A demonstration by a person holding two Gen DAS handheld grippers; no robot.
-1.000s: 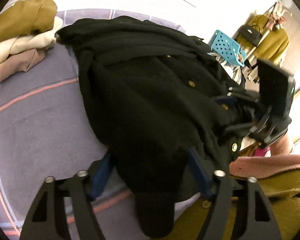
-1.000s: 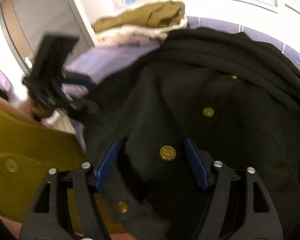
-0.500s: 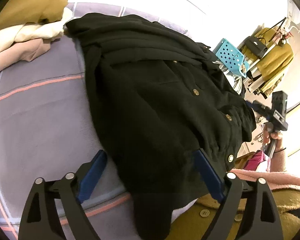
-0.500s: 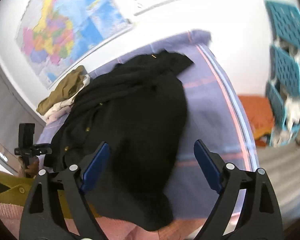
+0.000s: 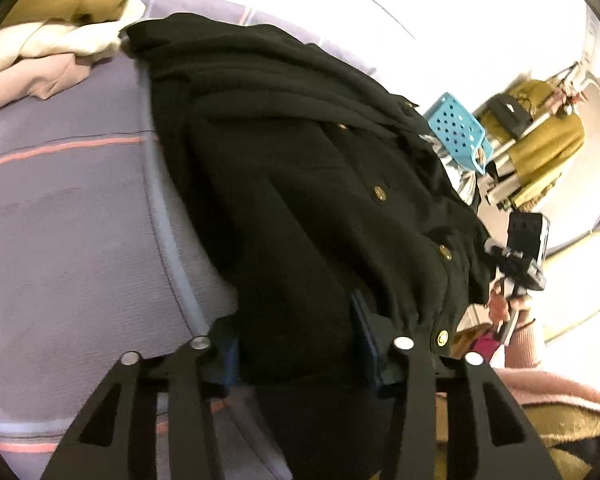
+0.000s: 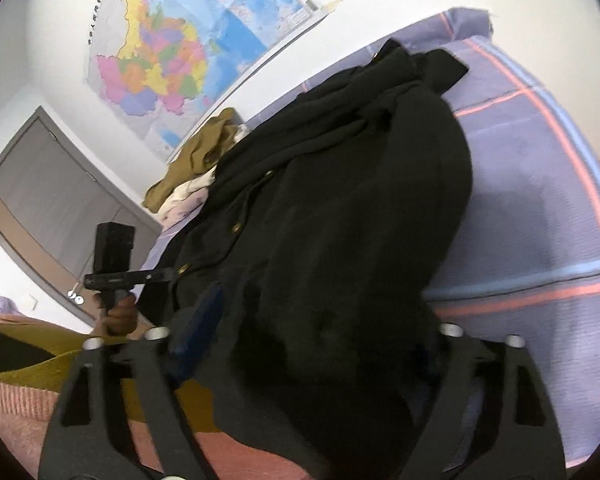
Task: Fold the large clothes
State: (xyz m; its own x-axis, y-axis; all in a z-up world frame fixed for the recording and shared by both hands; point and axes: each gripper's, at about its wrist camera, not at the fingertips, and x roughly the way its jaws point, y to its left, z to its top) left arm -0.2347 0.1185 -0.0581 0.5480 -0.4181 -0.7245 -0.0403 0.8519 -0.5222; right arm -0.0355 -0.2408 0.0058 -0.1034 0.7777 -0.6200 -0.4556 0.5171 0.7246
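Black coat hem between both closing grippers: left gripper, right gripper.

A lived-in bedroom at home: a bed under a purple checked sheet, a wall map, a grey door, a clothes rack and piled garments.

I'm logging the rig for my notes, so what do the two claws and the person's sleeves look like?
Each claw, left claw and right claw, has matte black skeletal arms with triangular cut-outs, silver round bolt heads, and blue pads on the fingers. A black box-shaped block tops the handle. The visible sleeve is pink ribbed knit.
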